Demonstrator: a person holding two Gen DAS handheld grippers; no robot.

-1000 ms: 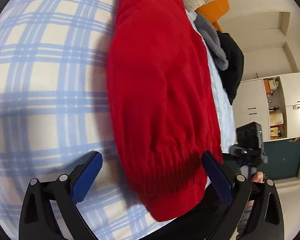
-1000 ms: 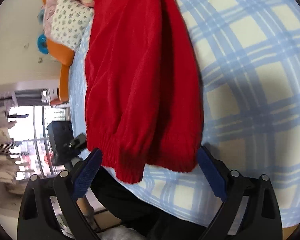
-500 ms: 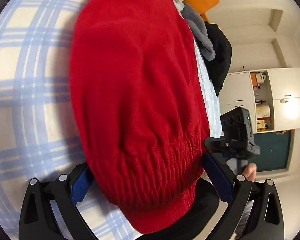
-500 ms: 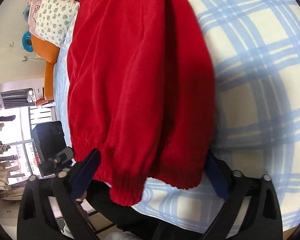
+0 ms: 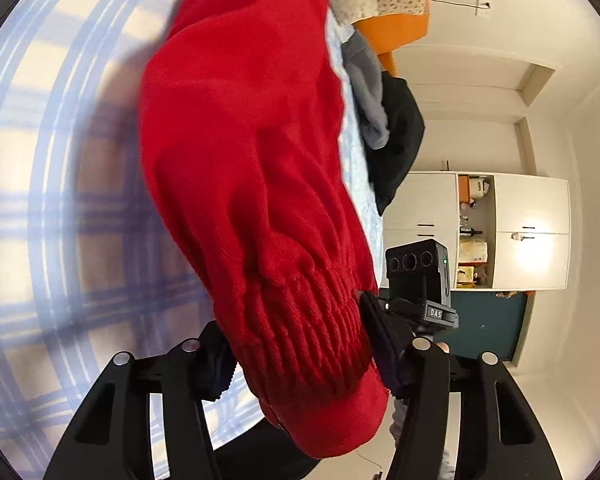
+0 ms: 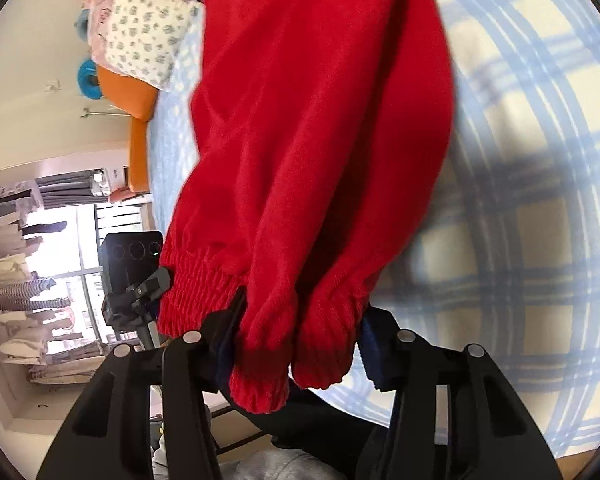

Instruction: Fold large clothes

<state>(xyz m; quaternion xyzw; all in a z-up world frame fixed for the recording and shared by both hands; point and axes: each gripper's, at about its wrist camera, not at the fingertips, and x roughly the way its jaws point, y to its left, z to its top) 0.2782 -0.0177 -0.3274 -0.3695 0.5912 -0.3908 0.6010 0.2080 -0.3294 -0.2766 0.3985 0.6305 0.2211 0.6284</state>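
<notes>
Blue plaid bedspread (image 5: 60,200), white cupboards (image 5: 532,232), bright window (image 6: 72,240)

My red knit sweater (image 5: 240,152) lies lengthwise on the blue-checked bed (image 5: 60,160), its ribbed hem (image 5: 312,328) bunched and raised off the bed at the near edge, one ribbed cuff (image 6: 260,384) dangling below.

So that's one red sweater (image 5: 244,152), one blue-checked blanket (image 5: 60,200) under it, two grippers, left (image 5: 300,360) and right (image 6: 296,344), one floral pillow (image 6: 144,40), a grey garment (image 5: 368,96) and a black garment (image 5: 400,136) piled together, and one white cupboard (image 5: 512,232).
</notes>
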